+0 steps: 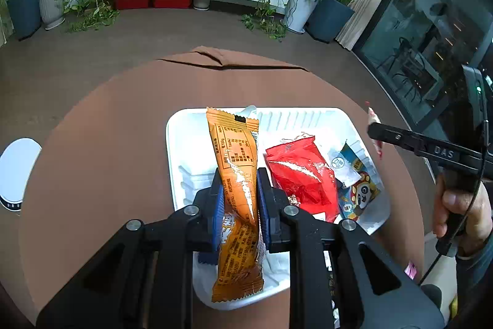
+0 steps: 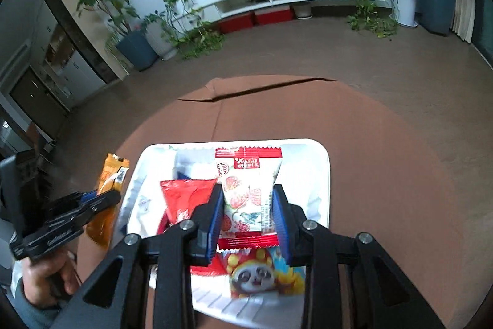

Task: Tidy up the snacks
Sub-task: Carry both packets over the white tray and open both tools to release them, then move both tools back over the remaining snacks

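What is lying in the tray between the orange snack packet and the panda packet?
In the left wrist view, a red packet lies between the orange snack packet and the panda packet, in the white tray.

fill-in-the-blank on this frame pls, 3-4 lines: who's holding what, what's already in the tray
1. The left gripper is shut on a long ____ snack packet.
2. The right gripper is shut on a white packet with ____ ends.
3. Both packets are held above a ____ tray.
4. In the tray, beside the red bag, lies a packet printed with a cartoon ____.

Missing words: orange; red; white; panda
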{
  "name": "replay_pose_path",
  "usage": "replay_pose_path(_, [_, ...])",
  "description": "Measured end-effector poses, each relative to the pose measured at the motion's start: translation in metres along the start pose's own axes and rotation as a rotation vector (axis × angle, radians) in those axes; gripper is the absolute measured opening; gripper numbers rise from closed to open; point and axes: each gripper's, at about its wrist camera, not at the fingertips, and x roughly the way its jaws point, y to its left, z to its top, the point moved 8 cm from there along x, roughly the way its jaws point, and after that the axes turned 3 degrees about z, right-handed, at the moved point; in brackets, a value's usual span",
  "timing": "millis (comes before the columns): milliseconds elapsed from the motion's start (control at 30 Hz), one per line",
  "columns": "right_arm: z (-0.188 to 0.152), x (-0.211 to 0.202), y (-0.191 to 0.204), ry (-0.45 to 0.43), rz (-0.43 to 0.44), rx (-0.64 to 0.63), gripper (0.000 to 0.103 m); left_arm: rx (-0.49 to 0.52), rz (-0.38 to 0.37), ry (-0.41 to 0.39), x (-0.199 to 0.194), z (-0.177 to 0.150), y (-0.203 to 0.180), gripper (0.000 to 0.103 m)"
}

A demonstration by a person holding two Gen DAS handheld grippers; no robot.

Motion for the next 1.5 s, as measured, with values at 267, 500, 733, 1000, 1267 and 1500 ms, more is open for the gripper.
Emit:
replay_pose_path(267, [-0.004,0.028,0.001,0.042,-0.071,-0.048,0.033,-0.010,0.019,0.019,0.028,-0.008,0.002,0.018])
replay_pose_path(500, [-0.008,0.043,-0.010,0.072,-0.120,-0.041,0.034,-0.016,0.035,0.041,0.043,-0.013,0.009,0.018])
replay_pose_path(733, [-0.011,0.048,-0.009,0.085,-0.127,-0.053,0.039,-0.029,0.036,0.057,0.059,-0.019,0.006,0.021])
replay_pose_path(1000, [-0.012,0.046,-0.012,0.073,-0.123,-0.035,0.048,-0.038,0.037,0.041,0.058,-0.021,0.003,0.023])
replay_pose_path(1267, [-0.014,0.029,-0.018,0.037,-0.125,-0.004,0.066,-0.040,0.053,0.013,0.048,-0.024,0.000,0.033])
replay_pose_path(1500, [-0.012,0.000,-0.012,-0.025,-0.124,-0.008,0.078,-0.053,0.059,-0.014,0.034,-0.025,0.003,0.065])
